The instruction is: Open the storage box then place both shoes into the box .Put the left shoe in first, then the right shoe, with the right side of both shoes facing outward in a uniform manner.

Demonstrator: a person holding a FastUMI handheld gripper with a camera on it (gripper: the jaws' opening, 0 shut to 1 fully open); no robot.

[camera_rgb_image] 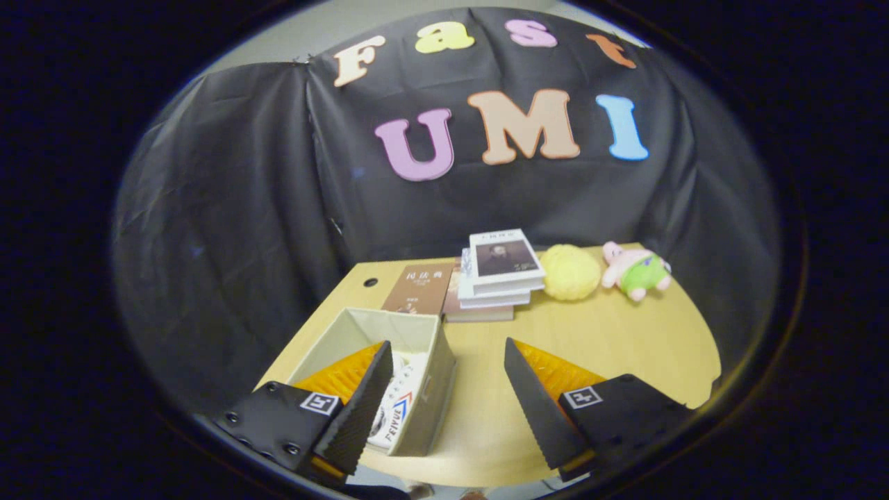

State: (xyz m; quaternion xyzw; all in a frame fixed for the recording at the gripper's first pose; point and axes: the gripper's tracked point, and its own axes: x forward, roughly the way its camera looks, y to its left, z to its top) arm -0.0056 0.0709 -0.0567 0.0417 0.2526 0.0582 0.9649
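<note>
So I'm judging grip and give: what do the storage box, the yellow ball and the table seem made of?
Storage box: fabric-covered board, matte, soft folded rim. Yellow ball: plush or foam, nubbly surface. Table: pale wood-look laminate, smooth. The fingers stand open, holding nothing.

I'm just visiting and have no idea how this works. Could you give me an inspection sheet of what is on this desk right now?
Surface: light wooden table, round cable hole near its far corner.
Job's things: open grey fabric storage box on the table's near side; a white shoe with printed lettering lies inside it. Whether a second shoe is in there I cannot tell.
Clutter: stack of books, brown book lying flat beside it, yellow fluffy ball, pink and green plush toy, all along the far side.
Grippers: gripper with jaws open wide, holding nothing; one finger hangs over the box, the other over bare table.
Cables: nothing seen.
Surroundings: black cloth booth wall behind the table.
</note>
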